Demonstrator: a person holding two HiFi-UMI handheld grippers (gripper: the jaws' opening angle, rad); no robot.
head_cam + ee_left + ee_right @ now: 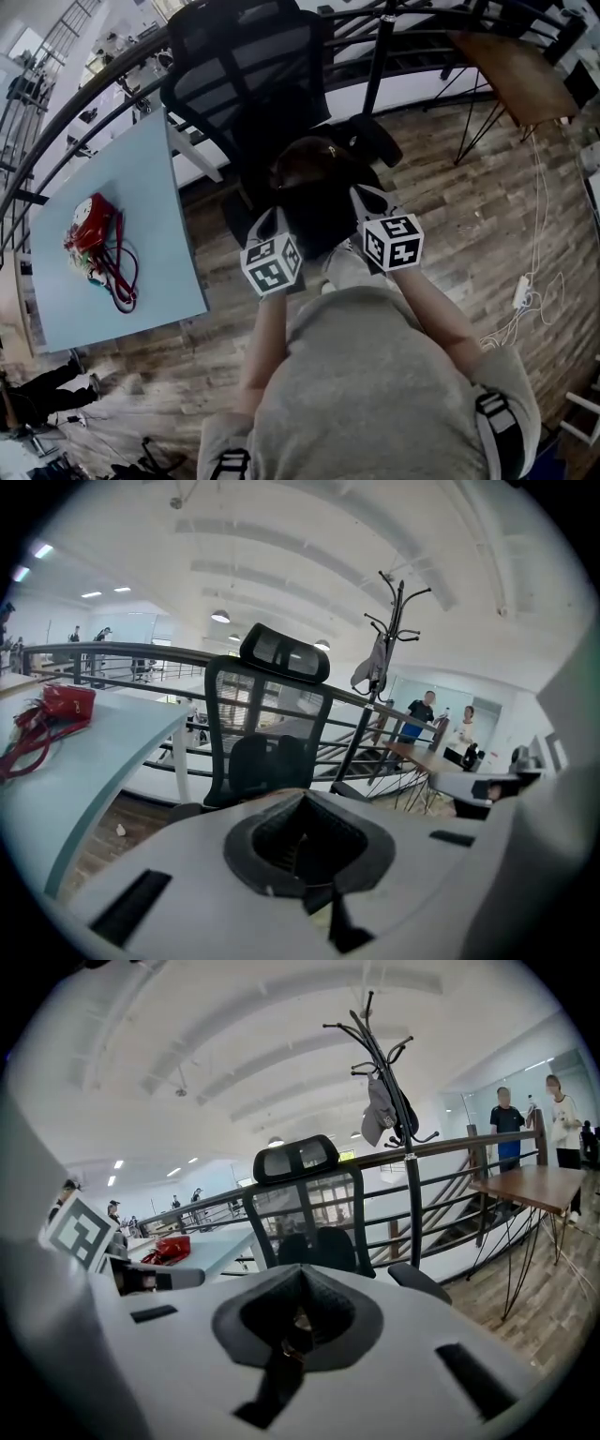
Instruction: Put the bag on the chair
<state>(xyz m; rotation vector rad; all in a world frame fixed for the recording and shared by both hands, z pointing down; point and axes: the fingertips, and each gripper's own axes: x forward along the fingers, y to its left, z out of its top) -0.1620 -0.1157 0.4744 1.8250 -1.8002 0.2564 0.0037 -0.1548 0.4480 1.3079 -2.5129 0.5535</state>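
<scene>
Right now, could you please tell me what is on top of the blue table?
A red bag lies on the table, its straps trailing beside it. The tabletop beneath the bag is covered.

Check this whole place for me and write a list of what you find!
Surface: light blue table.
Job's things: red bag lies on the table, straps spread; black office chair stands beside the table, red bag not yet on it.
Clutter: nothing seen.
Grippers: left gripper and right gripper face the chair, jaws together, nothing held.
Cables: white power strip with cable on the wood floor.
Surroundings: railing, coat rack, wooden table, people far off.
</scene>
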